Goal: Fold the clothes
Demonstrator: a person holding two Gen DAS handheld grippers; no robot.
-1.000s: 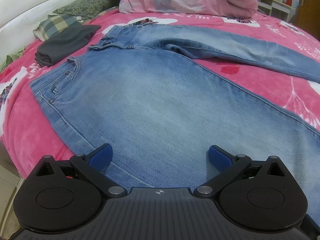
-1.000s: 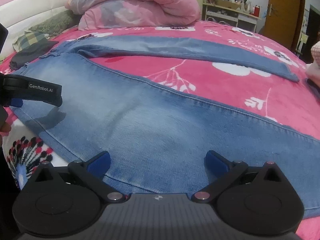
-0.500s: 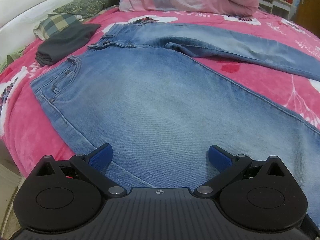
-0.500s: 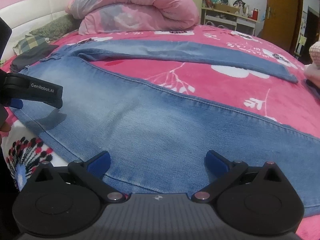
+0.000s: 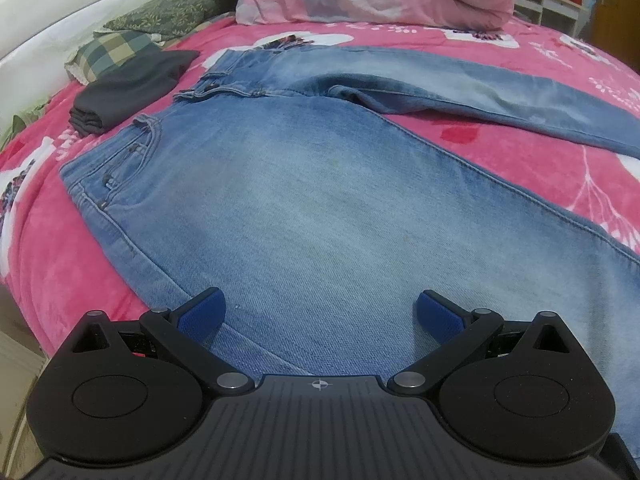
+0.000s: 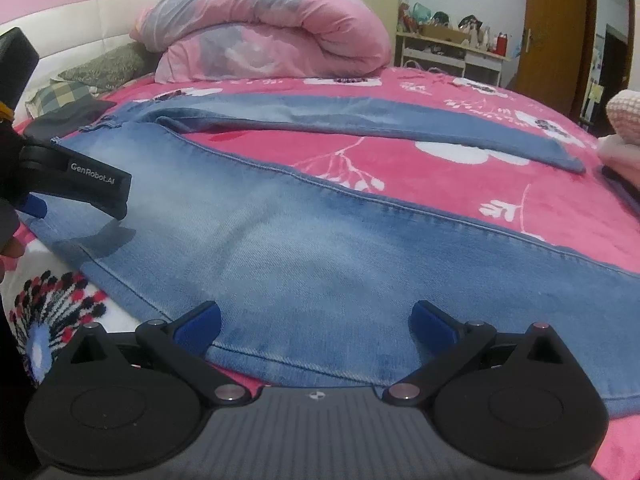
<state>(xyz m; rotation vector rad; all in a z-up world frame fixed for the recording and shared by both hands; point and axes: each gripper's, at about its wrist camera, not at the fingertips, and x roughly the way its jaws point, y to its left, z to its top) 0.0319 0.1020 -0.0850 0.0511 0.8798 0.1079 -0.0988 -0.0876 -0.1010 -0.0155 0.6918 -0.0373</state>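
Nearest in the left wrist view, the left gripper [image 5: 319, 312] is released, its blue-padded fingers [image 5: 200, 314] spread wide with nothing between them, hovering over the near edge of a pair of light blue jeans [image 5: 320, 200]. The right gripper [image 6: 316, 322] is likewise released, its pads [image 6: 434, 326] wide apart above the near hem seam of the same trouser leg, farther along toward the ankle.

The jeans lie flat on a pink floral bedspread [image 5: 520, 152], waistband to the left and legs running to the right. The near leg fills the middle of both views; the far leg [image 6: 360, 120] angles away from it, leaving a wedge of pink cover between the two. A front pocket with rivets [image 5: 120, 164] shows near the waistband. In the right wrist view the left gripper appears from the side at the left edge, a black finger marked "GenRobot.AI" just above the denim and casting a shadow on it, with part of a hand [image 6: 10, 240] behind it.

Beyond the waistband, on the left, lies a folded dark garment [image 5: 132, 88], touching a plaid cushion [image 5: 108, 54], with a green leafy pillow [image 5: 168, 12] behind. A rolled pink duvet [image 6: 264, 36] sits at the far end of the bed. Farther still, on the right, stand a cluttered white shelf [image 6: 444, 54] and a wooden door [image 6: 560, 28].
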